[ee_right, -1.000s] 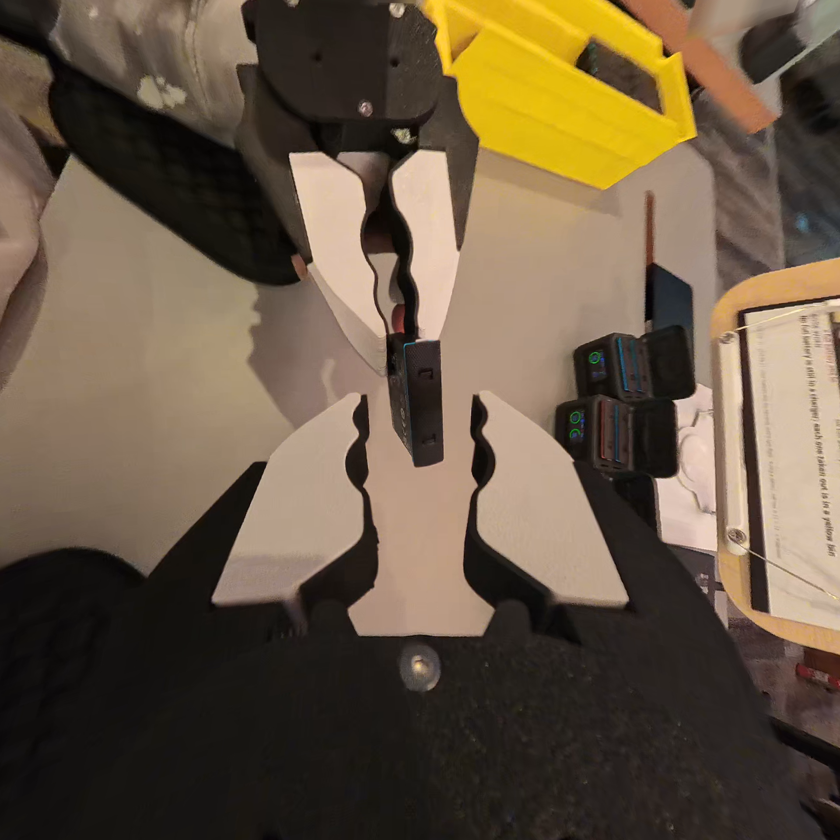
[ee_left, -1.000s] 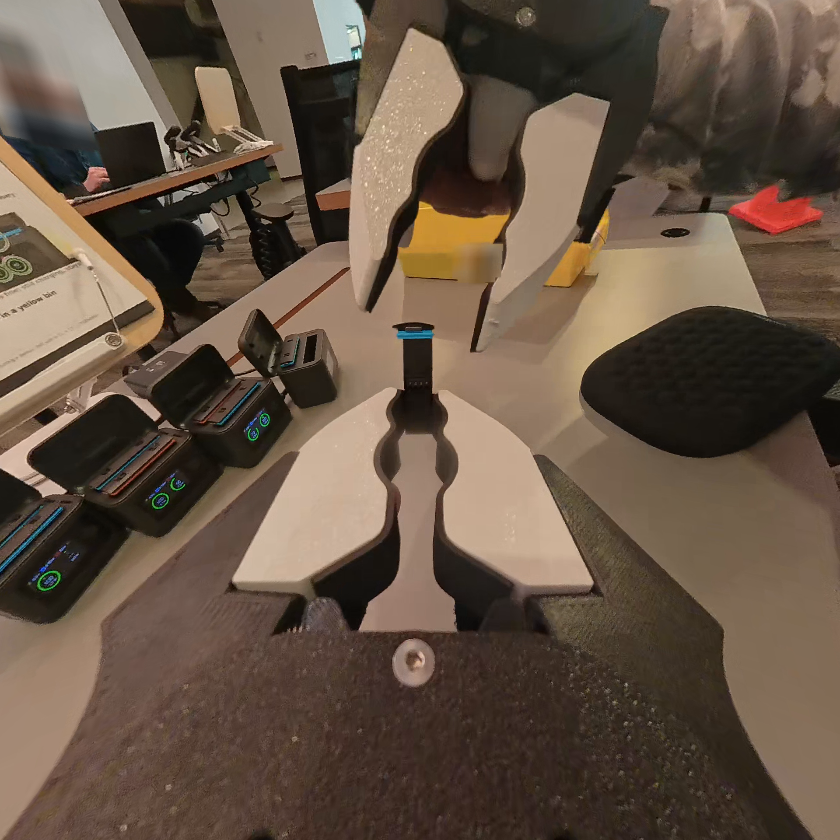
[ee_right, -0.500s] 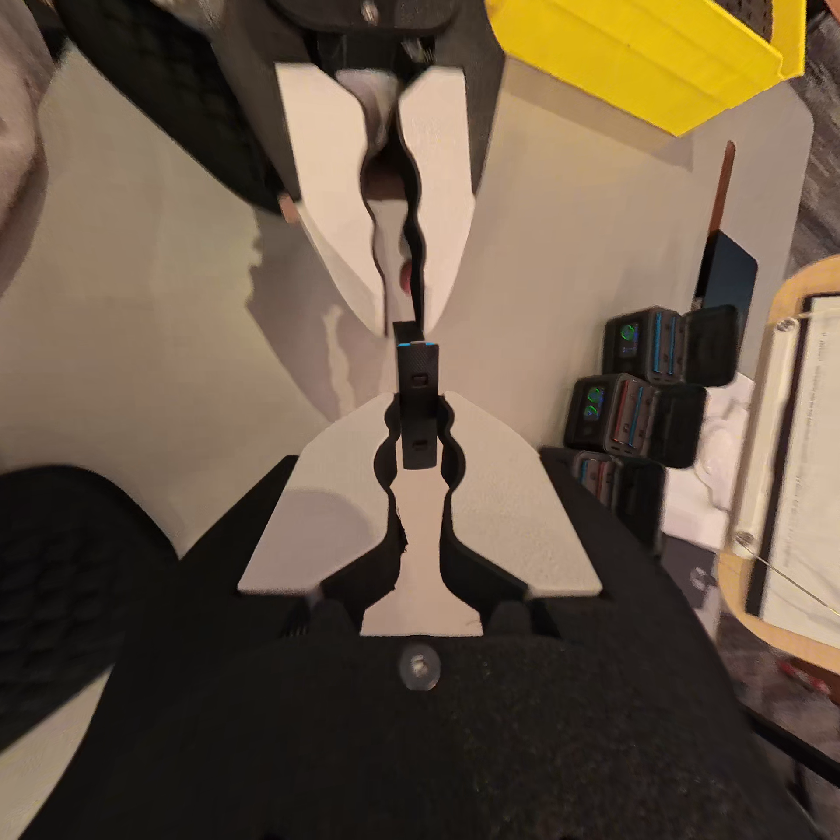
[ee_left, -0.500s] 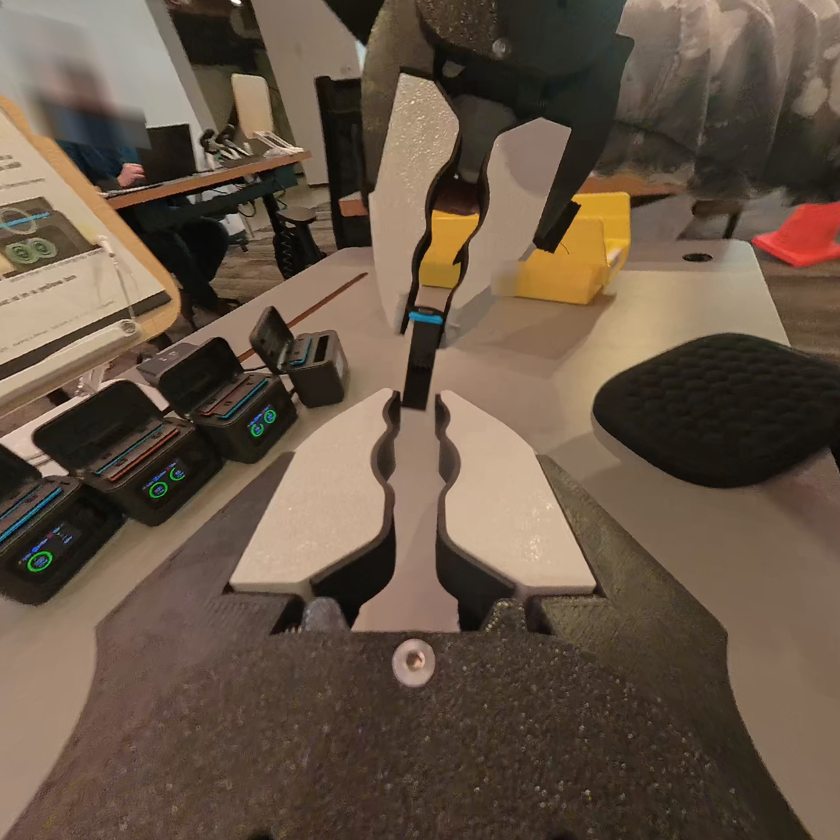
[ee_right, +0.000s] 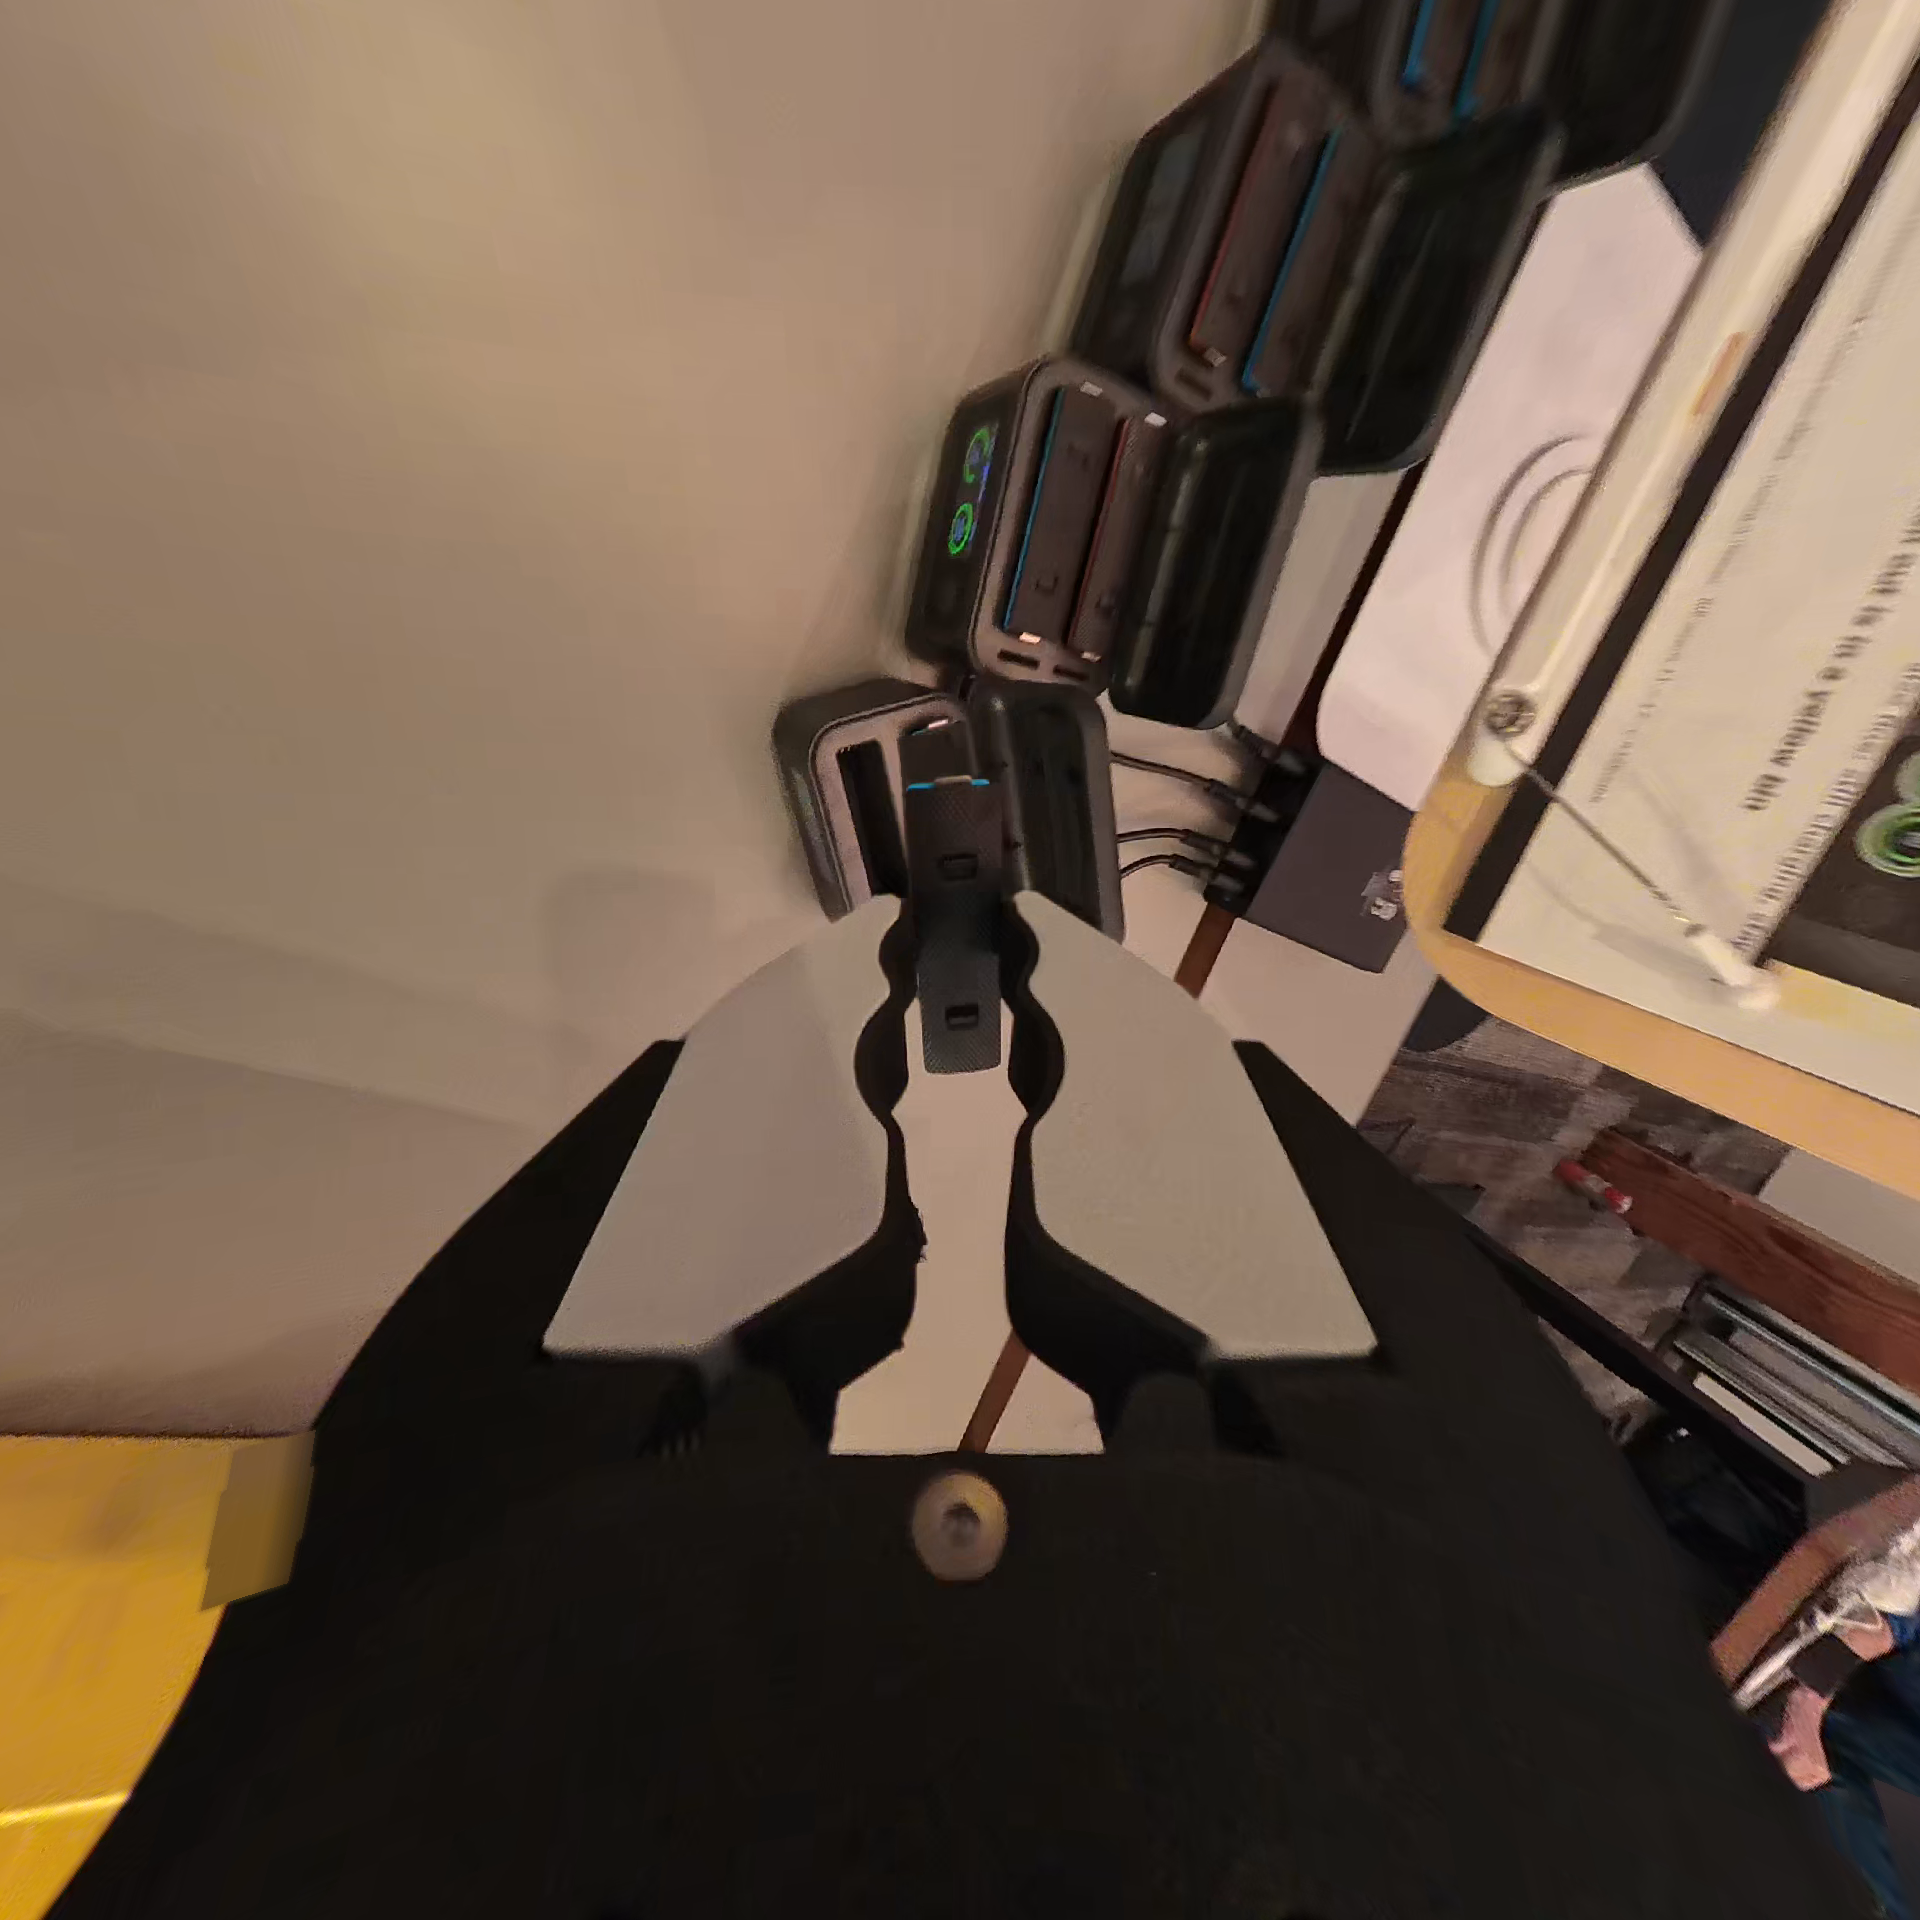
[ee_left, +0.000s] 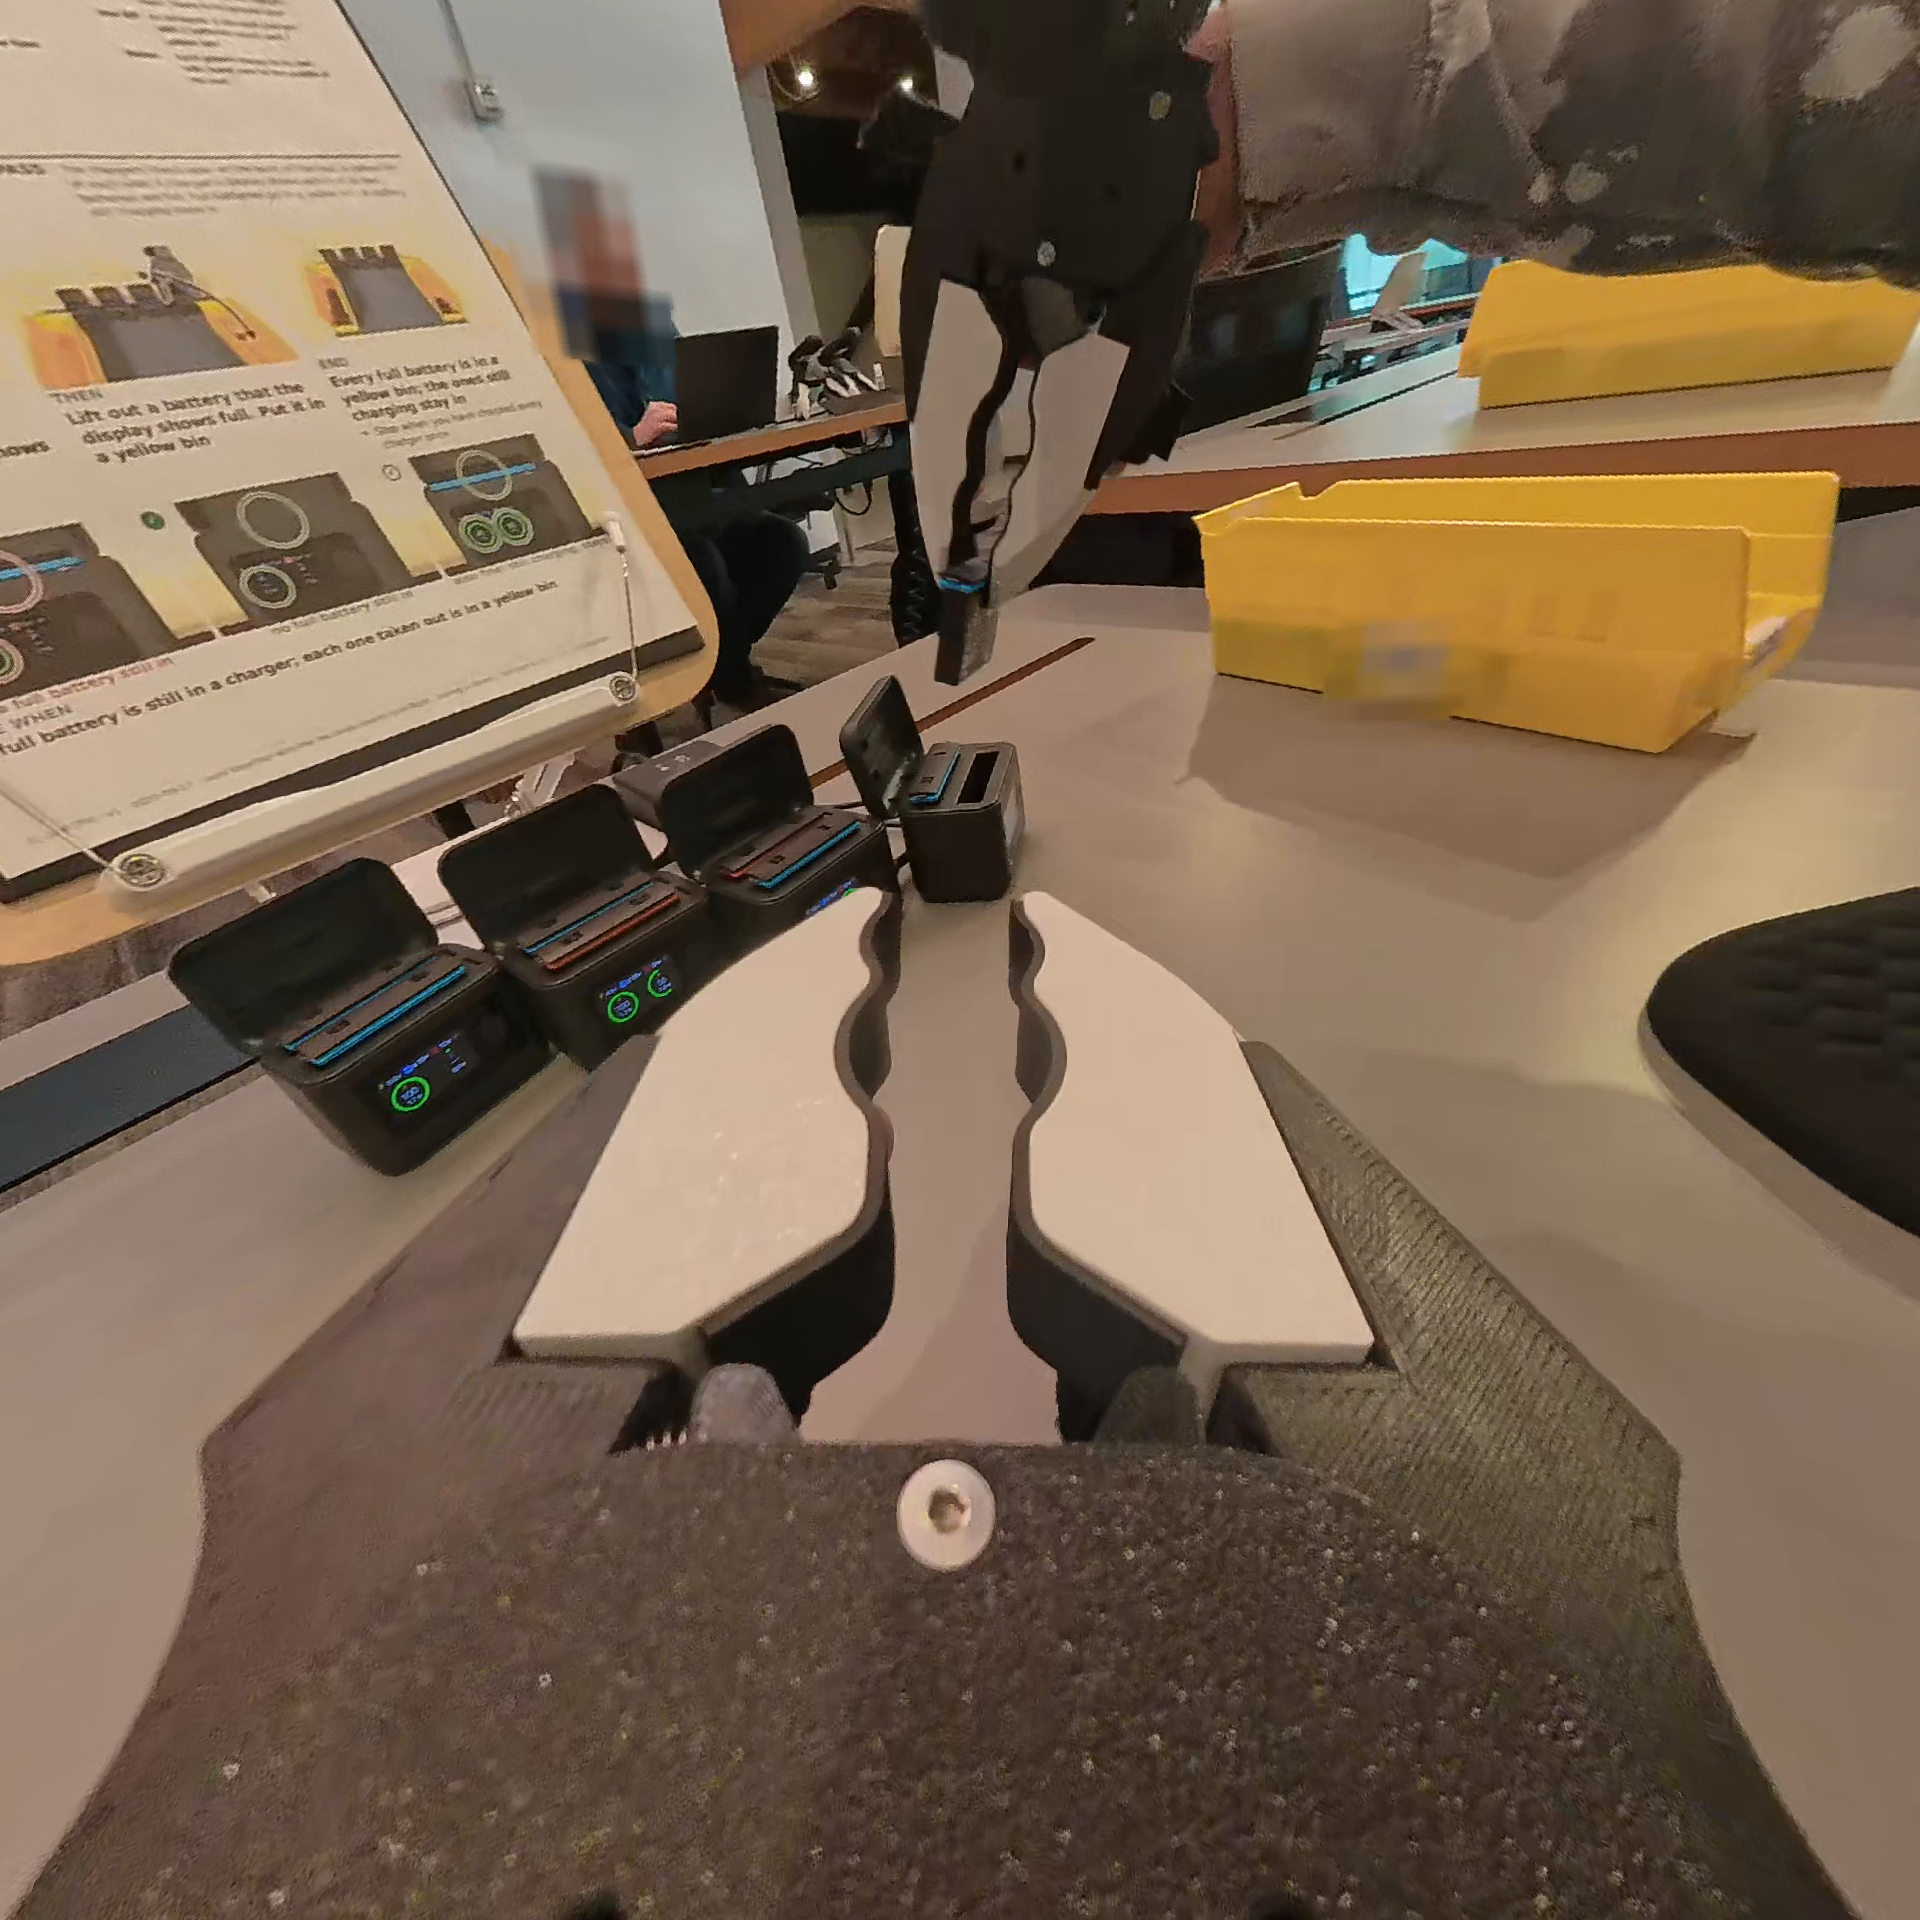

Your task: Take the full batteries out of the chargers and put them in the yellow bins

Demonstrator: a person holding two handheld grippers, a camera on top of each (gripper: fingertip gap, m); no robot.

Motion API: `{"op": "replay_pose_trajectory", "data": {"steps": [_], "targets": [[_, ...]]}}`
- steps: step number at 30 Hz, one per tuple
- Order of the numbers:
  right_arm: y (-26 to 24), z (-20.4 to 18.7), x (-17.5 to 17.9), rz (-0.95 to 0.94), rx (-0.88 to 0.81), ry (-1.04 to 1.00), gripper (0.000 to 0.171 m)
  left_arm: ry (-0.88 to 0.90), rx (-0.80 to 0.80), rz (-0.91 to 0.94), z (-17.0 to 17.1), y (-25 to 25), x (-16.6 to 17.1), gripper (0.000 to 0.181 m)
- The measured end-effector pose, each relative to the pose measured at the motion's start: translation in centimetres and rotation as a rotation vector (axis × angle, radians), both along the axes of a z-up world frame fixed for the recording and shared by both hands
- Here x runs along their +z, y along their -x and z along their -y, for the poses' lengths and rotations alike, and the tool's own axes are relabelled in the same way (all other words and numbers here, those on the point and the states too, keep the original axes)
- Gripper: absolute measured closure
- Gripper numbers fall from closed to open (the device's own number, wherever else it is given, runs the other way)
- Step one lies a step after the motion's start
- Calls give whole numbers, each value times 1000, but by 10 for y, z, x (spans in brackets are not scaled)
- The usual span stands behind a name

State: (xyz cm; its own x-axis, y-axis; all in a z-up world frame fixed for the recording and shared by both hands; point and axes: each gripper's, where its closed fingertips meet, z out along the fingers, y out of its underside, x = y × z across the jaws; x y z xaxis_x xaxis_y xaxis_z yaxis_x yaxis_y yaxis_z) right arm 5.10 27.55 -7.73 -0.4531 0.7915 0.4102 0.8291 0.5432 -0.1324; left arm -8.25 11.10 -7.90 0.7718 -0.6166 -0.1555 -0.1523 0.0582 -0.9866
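My right gripper [ee_right: 956,920] is shut on a black battery with a blue end [ee_right: 954,925]. In the left wrist view it [ee_left: 977,582] hangs point-down, holding the battery [ee_left: 964,629] above the far end of the charger row. My left gripper [ee_left: 951,909] is open and empty, low over the table, just short of the end charger [ee_left: 961,831], which has one slot empty. Several black chargers [ee_left: 582,977] stand in a row with lids open, batteries inside and green rings lit; they also show in the right wrist view [ee_right: 1023,540]. A yellow bin [ee_left: 1507,613] stands at the back right.
A printed instruction board on a wooden stand [ee_left: 312,416] leans over the chargers. A black mesh pad [ee_left: 1787,1049] lies at the right. Another yellow bin [ee_left: 1683,332] sits on a farther table. A black hub with cables [ee_right: 1320,873] lies behind the chargers. A person sits at a background desk. Across from one pair of fingers to the other is roughly 20 centimeters.
The battery passed from my left gripper to my right. My left gripper opened and swung toward the chargers. My right gripper carried the battery up and over the charger row.
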Motion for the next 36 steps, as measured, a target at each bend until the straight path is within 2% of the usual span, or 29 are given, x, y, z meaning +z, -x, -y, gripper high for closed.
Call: {"op": "replay_pose_trajectory", "data": {"steps": [6, 13, 29, 36], "targets": [[-6, -10, -33, 116, 54, 42, 157, 18, 39, -1, -7, 9, -4, 163], [-8, -18, -54, 176, 68, 66, 157, 7, 83, 5, -12, 19, -2, 163], [-4, -15, -69, 235, 131, 118, 157, -37, 202, 18, -20, 41, 5, 164], [-4, -17, -71, 207, 71, 130, 153, -31, 207, 16, -22, 43, 4, 164]]}}
